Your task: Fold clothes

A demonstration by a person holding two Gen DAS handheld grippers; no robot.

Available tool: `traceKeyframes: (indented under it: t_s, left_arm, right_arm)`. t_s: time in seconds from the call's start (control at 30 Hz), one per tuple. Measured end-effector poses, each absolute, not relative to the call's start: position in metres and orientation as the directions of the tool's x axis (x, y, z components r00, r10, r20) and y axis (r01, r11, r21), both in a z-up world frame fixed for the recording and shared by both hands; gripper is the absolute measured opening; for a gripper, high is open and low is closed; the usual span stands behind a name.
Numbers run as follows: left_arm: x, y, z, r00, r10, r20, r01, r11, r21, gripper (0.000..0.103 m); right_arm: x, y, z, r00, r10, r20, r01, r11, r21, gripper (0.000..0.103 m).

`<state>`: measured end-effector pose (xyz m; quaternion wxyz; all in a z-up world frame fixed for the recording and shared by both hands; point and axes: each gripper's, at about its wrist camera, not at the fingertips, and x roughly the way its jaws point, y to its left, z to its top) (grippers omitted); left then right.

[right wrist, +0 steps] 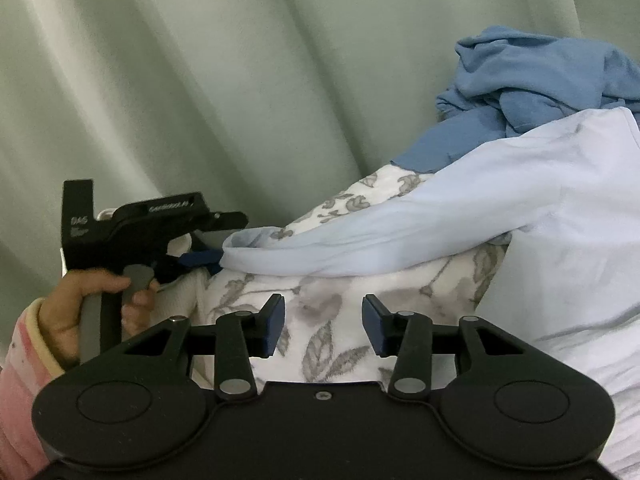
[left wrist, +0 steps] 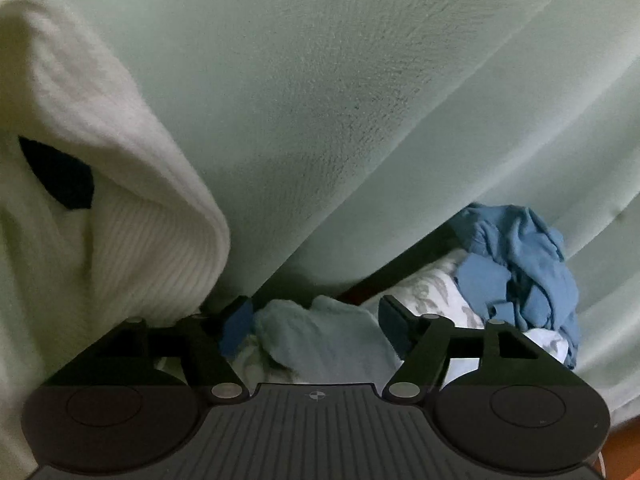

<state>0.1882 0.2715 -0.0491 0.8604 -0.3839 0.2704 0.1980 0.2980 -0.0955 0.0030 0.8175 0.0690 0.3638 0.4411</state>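
While the left gripper [left wrist: 316, 320] stood with its jaws apart around a bunched end of the pale blue smooth-knit garment [right wrist: 460, 216], its blue pads did not press on the cloth; the fold lay loose between them. The right gripper [right wrist: 323, 326] hung with its jaws parted over the white bedcover printed with grey leaves [right wrist: 320, 304], holding nothing; whether its tips touched that cover could not be told.

The pale blue garment lay draped across the bedcover, running from the left gripper up to the right edge of the right wrist view; the crumpled mid-blue cotton garment [right wrist: 540, 72] sat heaped behind it, against the pale green curtain [right wrist: 240, 80]. A cream ribbed-knit garment [left wrist: 120, 208] hung close at the left of the left wrist view.

Judged from this, the risk lay in the slack bunch; if the left jaws closed on several layers at once, the fold would drag crooked; if they closed late, the smooth cloth might slip out. The cream knit hung near enough to be caught in the same pinch.

Counted: two grippers; one hand [right wrist: 72, 304] in a pink striped sleeve [right wrist: 20, 380]; three garments; one bedcover; one curtain.
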Motion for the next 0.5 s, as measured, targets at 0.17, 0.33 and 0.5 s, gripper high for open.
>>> traceKeyframes:
  t_s: [0.17,0.33,0.5]
  left_arm:
    - [0.186,0.274,-0.051,0.771,0.115,-0.627,-0.542,0.635,-0.55,0.059]
    - [0.186,0.277,-0.052,0.778,0.096,-0.621,-0.529,0.632,-0.566,0.034]
    - [0.19,0.274,-0.054,0.767,0.099,-0.634,-0.535,0.643,-0.547,0.028]
  right_arm:
    - [0.298,-0.097,0.002,0.347,0.772,-0.532,-0.67,0.601,0.436,0.047]
    - [0.297,-0.097,0.004,0.346,0.775,-0.529,-0.672,0.598,0.437,0.048]
    - [0.294,-0.095,0.006,0.344,0.778,-0.525,-0.678,0.593,0.434,0.049]
